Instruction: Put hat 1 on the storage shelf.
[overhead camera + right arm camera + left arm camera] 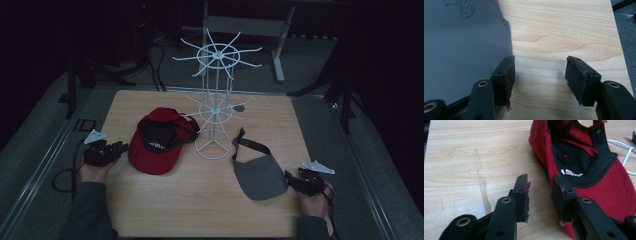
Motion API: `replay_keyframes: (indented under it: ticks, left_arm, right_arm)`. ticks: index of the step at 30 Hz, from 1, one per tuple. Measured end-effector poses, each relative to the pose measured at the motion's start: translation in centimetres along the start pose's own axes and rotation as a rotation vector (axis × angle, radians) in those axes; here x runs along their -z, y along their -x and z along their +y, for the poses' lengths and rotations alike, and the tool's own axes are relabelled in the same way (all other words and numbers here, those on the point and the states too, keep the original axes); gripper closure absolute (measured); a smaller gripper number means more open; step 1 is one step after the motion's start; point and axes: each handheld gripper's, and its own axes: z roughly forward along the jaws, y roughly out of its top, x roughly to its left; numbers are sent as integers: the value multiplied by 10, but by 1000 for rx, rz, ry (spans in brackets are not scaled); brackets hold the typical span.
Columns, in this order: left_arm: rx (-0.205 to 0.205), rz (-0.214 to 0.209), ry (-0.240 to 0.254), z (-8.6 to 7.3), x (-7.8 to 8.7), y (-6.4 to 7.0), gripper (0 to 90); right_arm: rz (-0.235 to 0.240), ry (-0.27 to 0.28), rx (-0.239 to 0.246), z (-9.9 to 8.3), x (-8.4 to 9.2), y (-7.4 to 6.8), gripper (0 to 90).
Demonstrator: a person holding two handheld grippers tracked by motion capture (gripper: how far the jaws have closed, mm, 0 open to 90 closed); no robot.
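A red cap with a black lining lies upside down left of centre; in the left gripper view the red cap sits right beside my jaws. My left gripper is open at the cap's left edge, holding nothing. A grey visor with a black strap lies at the front right; the grey visor spreads across the left side of the right gripper view. My right gripper is open at the visor's right edge, its left jaw over the brim.
A white wire hat stand with radiating hooks rises at the middle of the wooden table, its round base between cap and visor. A dark floor and metal frames surround the table. A table leg frame stands behind.
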Motion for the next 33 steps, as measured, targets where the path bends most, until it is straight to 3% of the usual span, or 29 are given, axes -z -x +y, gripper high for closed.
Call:
replay_keyframes:
  ticks: [4,15,21,24,26,33]
  left_arm:
    - [14,-19,19,2,1,1,686]
    - [27,-52,-37,-1,-7,3,774]
    - [25,-80,-60,-3,-1,12,816]
    - [20,-104,-73,-5,3,20,809]
    - [5,-149,-95,-7,6,28,802]
    - [-19,-233,-163,-11,1,42,781]
  right_arm:
    - [1,0,2,0,0,0,408]
    - [2,-1,3,0,0,0,403]
    - [3,-1,3,0,0,0,402]
    - [3,-1,3,0,0,0,402]
    - [3,-1,3,0,0,0,401]
    - [2,-1,4,0,0,0,401]
